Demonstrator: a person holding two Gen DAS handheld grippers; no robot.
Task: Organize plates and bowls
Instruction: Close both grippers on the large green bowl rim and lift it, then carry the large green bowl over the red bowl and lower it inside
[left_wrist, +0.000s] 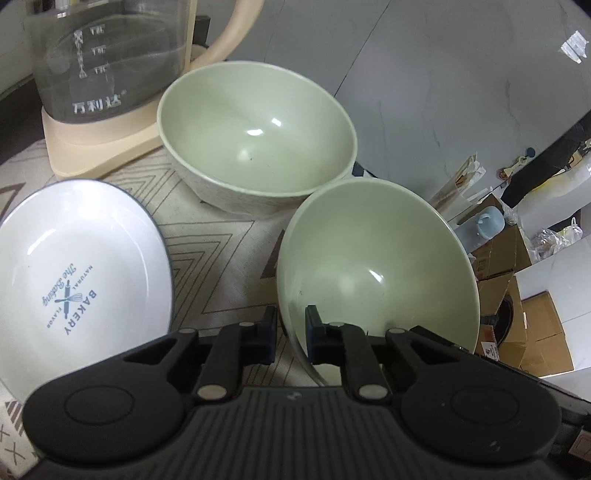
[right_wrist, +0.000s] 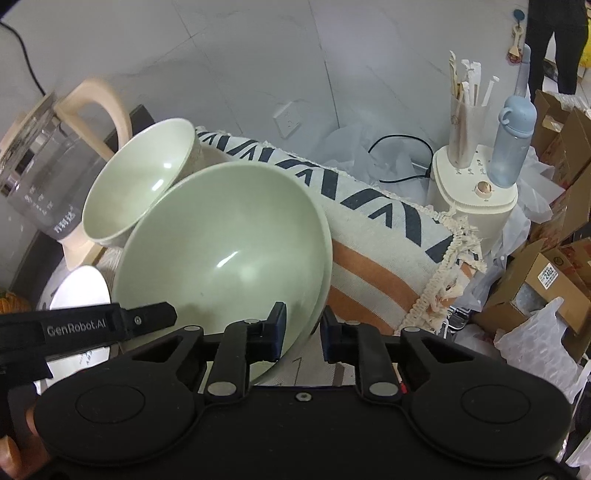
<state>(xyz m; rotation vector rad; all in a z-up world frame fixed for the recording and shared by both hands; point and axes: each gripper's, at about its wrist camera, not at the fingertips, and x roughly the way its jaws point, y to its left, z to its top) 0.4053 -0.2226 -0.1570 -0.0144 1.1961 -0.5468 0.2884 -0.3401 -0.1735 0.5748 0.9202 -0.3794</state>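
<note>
On the patterned cloth (left_wrist: 221, 236), two pale green bowls and a white plate are sitting close together beside a glass kettle (left_wrist: 110, 59) with a cream base and handle. The left gripper (left_wrist: 290, 332) is closing its tongs on the near rim of the nearer bowl (left_wrist: 376, 266), one finger (left_wrist: 267, 332) pressing outside the wall and the other reaching inside, so the rim is being pinched between them. That bowl is tilting, its far edge lying just beside the farther bowl (left_wrist: 258, 129), which is resting upright near the kettle's base. The white plate (left_wrist: 74, 258), printed with blue bakery lettering, is lying to the left of the held bowl, apart from it. Seen from the right wrist, the right gripper (right_wrist: 303, 332) is clamping the same nearer bowl (right_wrist: 229, 240) at its lower right rim, one finger (right_wrist: 275, 332) sitting inside the bowl and the other outside, with the rim caught between them. The left gripper's black arm (right_wrist: 110, 325) is reaching in from the left edge toward the bowl's lower rim. Behind it the farther bowl (right_wrist: 140, 177) is leaning against the kettle (right_wrist: 40, 177). To the right a cream appliance (right_wrist: 476, 199) is carrying a cup of wrapped utensils (right_wrist: 467, 122) and a blue bottle (right_wrist: 513, 144), with cardboard boxes (right_wrist: 546, 280) lying beyond.
</note>
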